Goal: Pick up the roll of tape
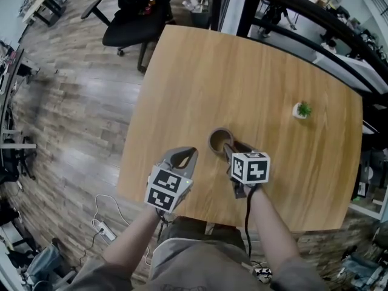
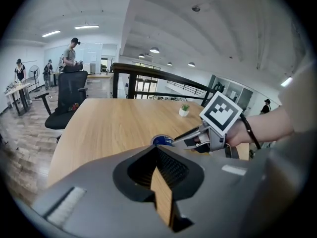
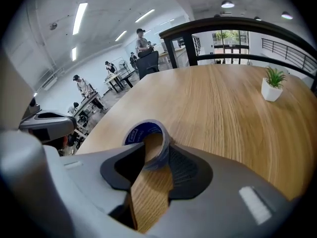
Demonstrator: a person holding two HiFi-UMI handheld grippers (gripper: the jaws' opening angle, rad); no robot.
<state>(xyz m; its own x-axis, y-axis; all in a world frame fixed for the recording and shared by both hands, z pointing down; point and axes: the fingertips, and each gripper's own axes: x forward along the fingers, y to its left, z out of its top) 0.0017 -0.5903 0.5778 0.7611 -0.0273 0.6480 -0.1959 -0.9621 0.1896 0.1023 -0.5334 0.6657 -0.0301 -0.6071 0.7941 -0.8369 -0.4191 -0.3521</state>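
Note:
The roll of tape (image 1: 217, 137) is brown with a blue inner core and lies on the wooden table (image 1: 242, 71), near its front edge. My right gripper (image 1: 229, 148) reaches it from the near side. In the right gripper view the roll's (image 3: 142, 131) near wall sits between the jaws of the right gripper (image 3: 154, 151), one jaw inside the hole and one outside, shut on it. My left gripper (image 1: 185, 156) hovers just left of the roll, jaws together and holding nothing. The left gripper view shows its tips (image 2: 158, 153) meeting, with the roll (image 2: 161, 141) beyond.
A small potted plant (image 1: 302, 110) stands on the table's right side. A black office chair (image 1: 136, 14) sits past the far left corner, and a dark railing (image 1: 285, 8) runs behind the table. Cables and a power strip (image 1: 103, 229) lie on the floor at the near left.

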